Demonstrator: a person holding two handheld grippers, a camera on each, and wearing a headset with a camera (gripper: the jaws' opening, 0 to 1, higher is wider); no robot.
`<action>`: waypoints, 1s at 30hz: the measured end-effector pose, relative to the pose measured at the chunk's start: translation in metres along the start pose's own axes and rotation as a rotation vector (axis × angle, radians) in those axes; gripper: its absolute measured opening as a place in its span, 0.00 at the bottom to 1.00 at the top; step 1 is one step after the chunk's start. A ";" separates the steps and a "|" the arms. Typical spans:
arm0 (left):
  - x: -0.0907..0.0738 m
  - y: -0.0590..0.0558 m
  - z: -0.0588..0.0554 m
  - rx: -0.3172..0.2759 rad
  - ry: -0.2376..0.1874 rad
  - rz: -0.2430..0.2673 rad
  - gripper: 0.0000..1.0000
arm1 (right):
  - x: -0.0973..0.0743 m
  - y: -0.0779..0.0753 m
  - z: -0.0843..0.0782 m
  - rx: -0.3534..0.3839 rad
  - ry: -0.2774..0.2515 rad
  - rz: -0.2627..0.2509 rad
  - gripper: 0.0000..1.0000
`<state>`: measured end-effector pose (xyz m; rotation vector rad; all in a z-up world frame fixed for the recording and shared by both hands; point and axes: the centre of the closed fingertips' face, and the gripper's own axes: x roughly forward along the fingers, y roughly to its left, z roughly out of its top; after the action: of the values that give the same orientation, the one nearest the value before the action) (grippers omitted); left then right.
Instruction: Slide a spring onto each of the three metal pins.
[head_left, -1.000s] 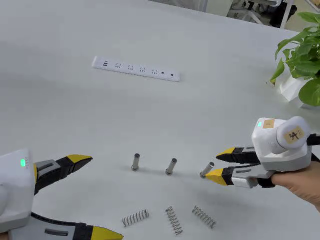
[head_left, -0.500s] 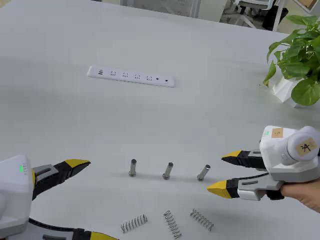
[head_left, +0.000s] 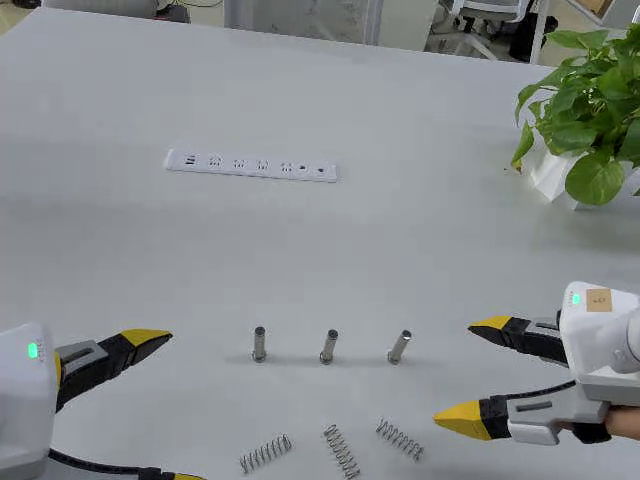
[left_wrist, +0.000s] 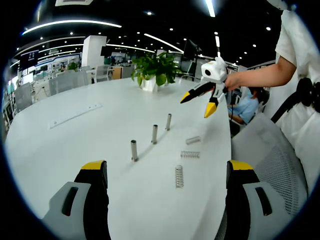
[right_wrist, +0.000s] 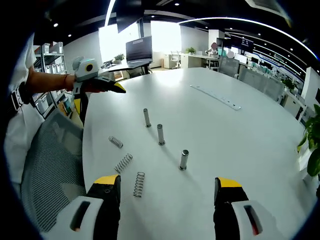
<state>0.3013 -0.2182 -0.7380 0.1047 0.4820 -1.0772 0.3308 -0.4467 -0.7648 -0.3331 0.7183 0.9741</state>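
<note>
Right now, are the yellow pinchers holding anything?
No, nothing. The left gripper and right gripper are both open and empty. The springs lie loose on the table, and the pins stand bare.

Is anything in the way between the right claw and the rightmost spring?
Nothing visible does. The right claw hangs open over bare table, and the rightmost spring lies in the open beside its lower tip. The nearest pin stands farther back, off that line.
</note>
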 end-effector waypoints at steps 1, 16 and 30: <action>0.000 0.000 0.000 0.003 0.003 -0.001 0.98 | -0.002 0.001 -0.001 0.002 -0.006 0.000 0.78; 0.002 -0.005 -0.005 0.011 0.045 -0.006 0.98 | -0.022 0.009 -0.021 0.012 -0.082 -0.019 0.99; 0.004 -0.009 -0.015 0.029 0.105 0.001 0.96 | -0.026 0.014 -0.029 -0.008 -0.098 -0.010 0.99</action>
<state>0.2901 -0.2213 -0.7516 0.1877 0.5608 -1.0812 0.2978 -0.4723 -0.7670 -0.2935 0.6237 0.9772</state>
